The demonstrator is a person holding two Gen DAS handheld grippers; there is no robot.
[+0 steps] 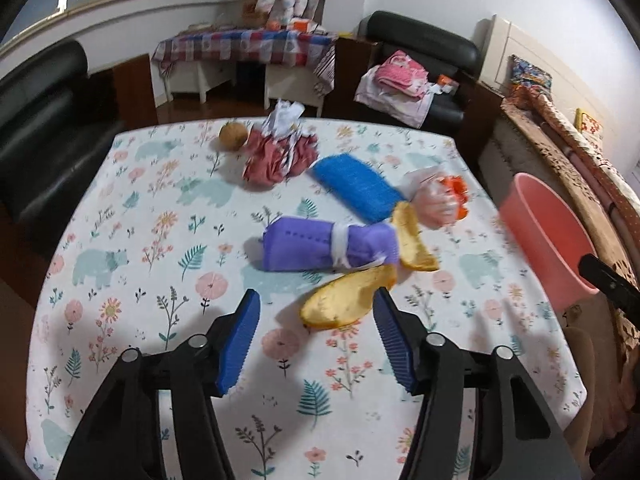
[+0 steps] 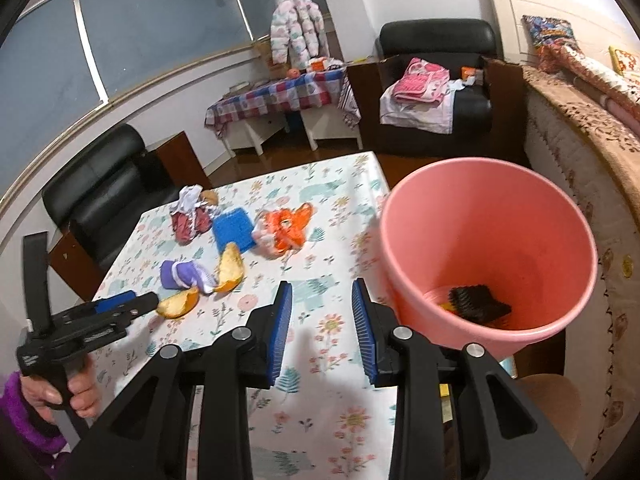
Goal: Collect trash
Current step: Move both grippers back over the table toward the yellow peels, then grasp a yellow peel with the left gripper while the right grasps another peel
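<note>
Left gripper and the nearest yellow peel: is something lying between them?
Nothing: only flowered tablecloth separates the open left gripper from the curved yellow peel, in the left wrist view.

Both views are evenly lit by soft indoor light from above, while the large window pane (image 2: 132,36) behind is a dull dark blue and adds little. Faint grey shadows of the gripper arms lie on the floral tablecloth (image 1: 160,264) near its front edge. Fisheye distortion bends the window frame and walls into curves, and black vignetting fills the corners. The pink plastic bucket (image 1: 548,236) at the table's right edge is smeared by motion blur in the left wrist view, and the crumpled orange-and-clear wrapper (image 1: 440,196) looks soft.
</note>
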